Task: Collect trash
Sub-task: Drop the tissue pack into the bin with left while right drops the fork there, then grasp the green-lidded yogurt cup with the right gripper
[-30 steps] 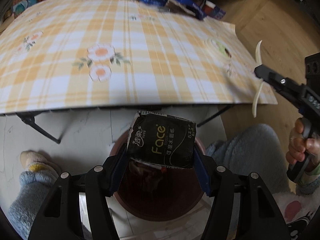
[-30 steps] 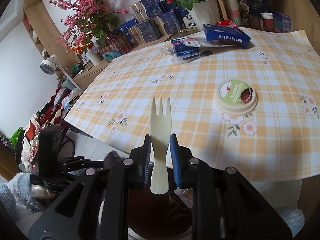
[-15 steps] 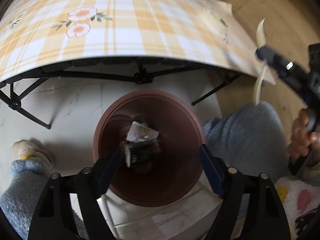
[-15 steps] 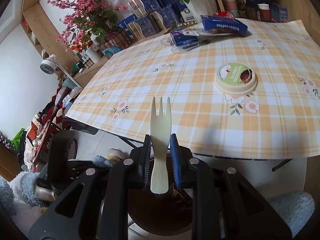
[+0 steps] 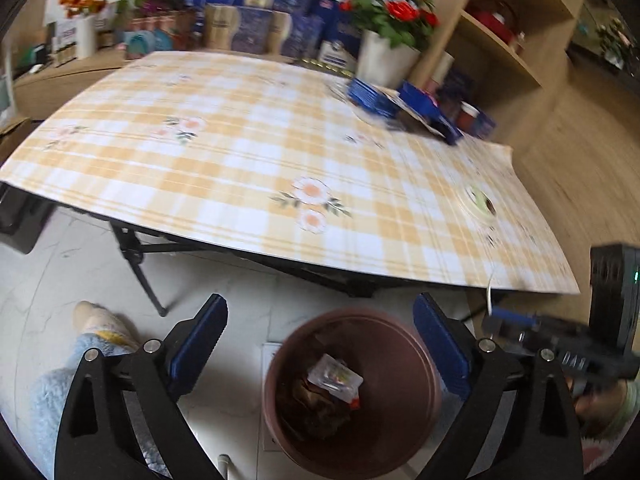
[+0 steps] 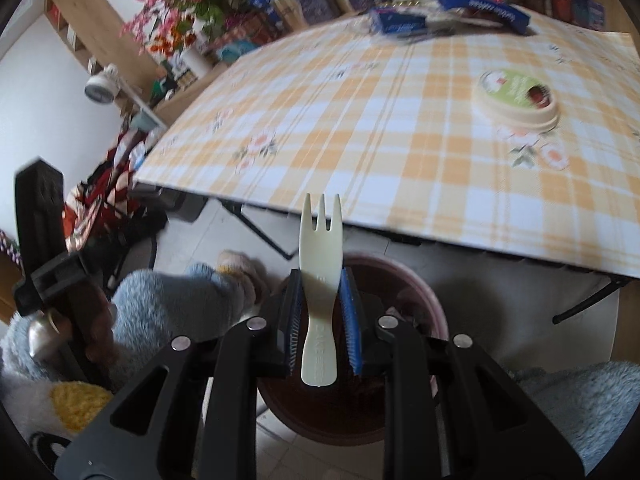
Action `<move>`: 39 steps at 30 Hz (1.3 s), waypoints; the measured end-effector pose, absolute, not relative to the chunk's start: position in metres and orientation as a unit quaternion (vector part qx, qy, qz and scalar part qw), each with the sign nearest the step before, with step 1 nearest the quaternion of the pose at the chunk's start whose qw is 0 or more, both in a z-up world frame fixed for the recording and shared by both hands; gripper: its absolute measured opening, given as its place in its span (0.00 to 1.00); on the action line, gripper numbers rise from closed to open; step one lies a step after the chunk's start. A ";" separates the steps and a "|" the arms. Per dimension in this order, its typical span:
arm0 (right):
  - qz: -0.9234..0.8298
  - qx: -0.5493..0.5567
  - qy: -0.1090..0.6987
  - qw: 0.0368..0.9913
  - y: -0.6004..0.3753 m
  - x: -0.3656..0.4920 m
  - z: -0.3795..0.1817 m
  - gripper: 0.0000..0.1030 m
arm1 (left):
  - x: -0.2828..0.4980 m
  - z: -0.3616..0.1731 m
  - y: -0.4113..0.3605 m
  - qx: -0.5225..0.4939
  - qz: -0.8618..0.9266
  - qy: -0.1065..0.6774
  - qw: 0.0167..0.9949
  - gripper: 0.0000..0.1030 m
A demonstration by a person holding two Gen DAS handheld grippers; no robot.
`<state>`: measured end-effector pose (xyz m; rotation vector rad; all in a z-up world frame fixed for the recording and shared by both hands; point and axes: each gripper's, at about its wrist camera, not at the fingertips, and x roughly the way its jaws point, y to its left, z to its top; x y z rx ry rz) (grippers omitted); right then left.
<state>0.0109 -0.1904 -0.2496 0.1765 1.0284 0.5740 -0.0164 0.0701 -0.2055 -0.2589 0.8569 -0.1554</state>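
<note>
A brown round trash bin (image 5: 404,412) stands on the floor below the table's near edge, with wrappers (image 5: 334,376) and dark trash inside. My left gripper (image 5: 320,340) is open and empty above the bin's left side. My right gripper (image 6: 320,300) is shut on a cream plastic fork (image 6: 320,276), tines up, right above the bin (image 6: 424,300). The right gripper also shows at the right edge of the left wrist view (image 5: 516,320). A round green-topped lid (image 6: 516,98) lies on the yellow plaid tablecloth (image 6: 360,120); it also shows in the left wrist view (image 5: 480,204).
Blue packages (image 6: 480,8) lie at the table's far side. A white pot of red flowers (image 5: 384,60), boxes and wooden shelves (image 5: 500,40) stand behind. Black table legs (image 5: 140,268) stand near the bin. My slippered feet (image 5: 96,320) rest on the tiled floor.
My left gripper opened and dropped the black tissue pack into the bin, then tilted up toward the table. My right gripper moved down over the bin with the fork.
</note>
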 end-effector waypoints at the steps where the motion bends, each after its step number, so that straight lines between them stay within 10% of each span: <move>1: 0.273 0.078 0.491 0.824 -0.186 0.010 -0.253 0.22 | -0.017 -0.206 0.073 -0.127 -0.070 0.413 0.899 0.89; 23: 0.242 0.066 0.588 0.769 -0.179 0.016 -0.303 0.23 | -0.014 -0.214 0.077 -0.128 -0.066 0.427 0.893 0.89; 27: 0.233 0.064 0.599 0.763 -0.180 0.017 -0.308 0.35 | -0.013 -0.216 0.076 -0.125 -0.065 0.431 0.891 0.89; 33: 0.211 0.051 0.588 0.779 -0.183 0.017 -0.301 0.94 | -0.011 -0.217 0.075 -0.124 -0.064 0.435 0.890 0.89; 39: 0.189 0.043 0.562 0.804 -0.189 0.020 -0.291 0.94 | -0.011 -0.219 0.075 -0.123 -0.064 0.438 0.888 0.89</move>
